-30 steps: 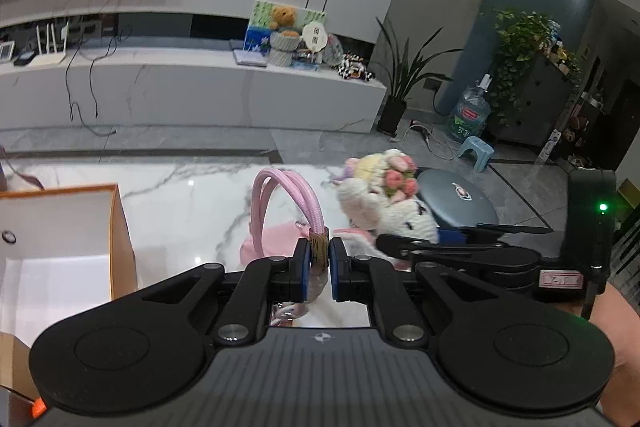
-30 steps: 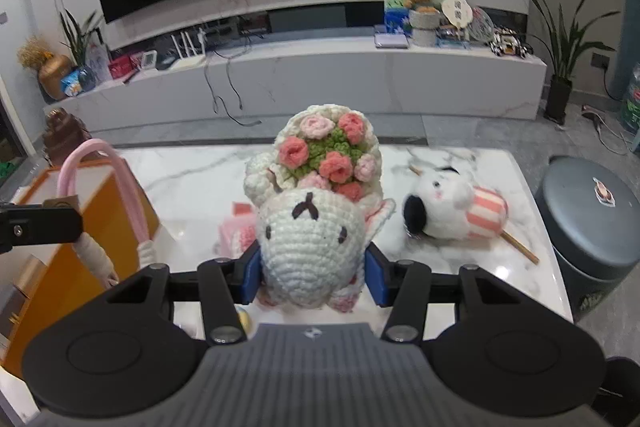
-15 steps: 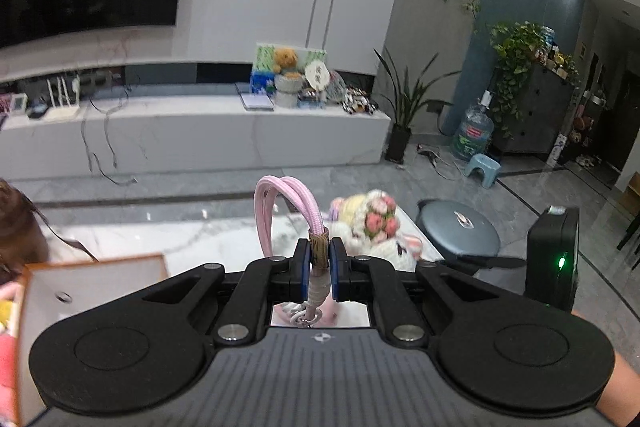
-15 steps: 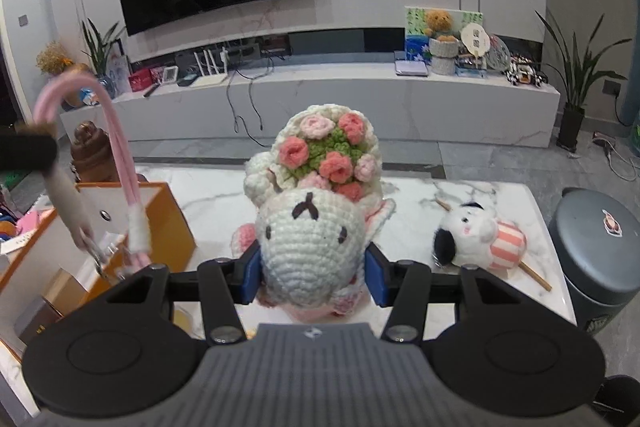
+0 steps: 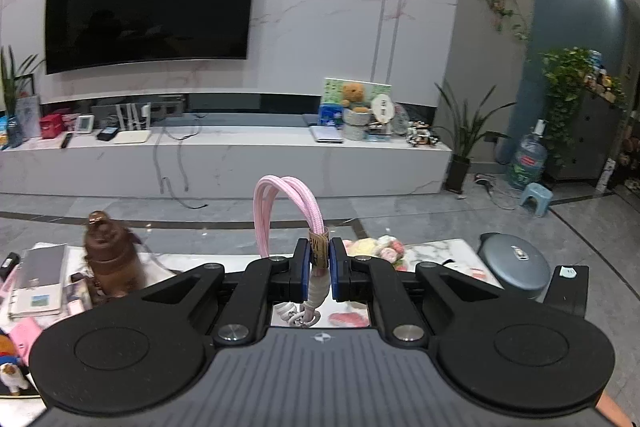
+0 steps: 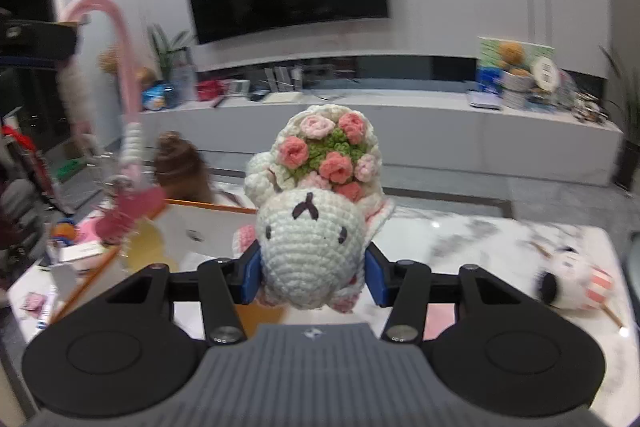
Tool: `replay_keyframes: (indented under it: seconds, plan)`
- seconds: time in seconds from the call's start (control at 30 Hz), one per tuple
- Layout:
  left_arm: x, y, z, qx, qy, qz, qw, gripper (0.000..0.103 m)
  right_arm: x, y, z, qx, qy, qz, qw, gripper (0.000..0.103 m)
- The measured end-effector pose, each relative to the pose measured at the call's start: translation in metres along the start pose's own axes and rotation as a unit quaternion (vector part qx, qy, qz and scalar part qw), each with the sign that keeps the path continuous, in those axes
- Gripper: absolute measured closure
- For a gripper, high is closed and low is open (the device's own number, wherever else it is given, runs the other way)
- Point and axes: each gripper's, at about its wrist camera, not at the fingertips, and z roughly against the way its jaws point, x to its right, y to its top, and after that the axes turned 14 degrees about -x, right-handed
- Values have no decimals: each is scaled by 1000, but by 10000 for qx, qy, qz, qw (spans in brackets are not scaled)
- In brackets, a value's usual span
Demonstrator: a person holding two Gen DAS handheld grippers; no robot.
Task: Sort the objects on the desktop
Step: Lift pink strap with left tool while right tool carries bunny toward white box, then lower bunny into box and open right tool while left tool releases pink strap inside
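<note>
Two hand-held grippers: left (image 5: pixel 319 269) clamps strap (image 5: pixel 286 211), right (image 6: pixel 312 277) clamps doll (image 6: pixel 316 211).

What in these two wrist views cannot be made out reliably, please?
- Left wrist view: whatever hangs from the pink strap is hidden below the left gripper.
- Right wrist view: the crochet doll held in the right gripper hides the far side of the orange box.
- Right wrist view: the striped plush is motion-blurred, so its details are unreadable.
</note>
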Motion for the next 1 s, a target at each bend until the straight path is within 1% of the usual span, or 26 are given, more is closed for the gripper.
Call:
replay_keyframes:
  seconds: [0.13,0.37,0.53,0.77,1.0]
  plan:
    - [-14,-8,3,-103,185,65,9998,92,-36,1,-12,-51,257,298,9992,50]
    - [-45,-18,-1,-324,453,211,9982,92,-70,-2,-31,-228,439,610,9969,50]
    - [-63,-27,-18,-557,525,298,9966,92,-81,-7,-46,-438,297,865,9948,50]
    - [-76,-39,-52,-993,540,265,9932,92,-88,-11,-60,-701,200,963,9927,50]
    - [-79,-52,-96,-1570,567,116,9859,92,-94,-12,-82,-1044,131,1059,9888,50]
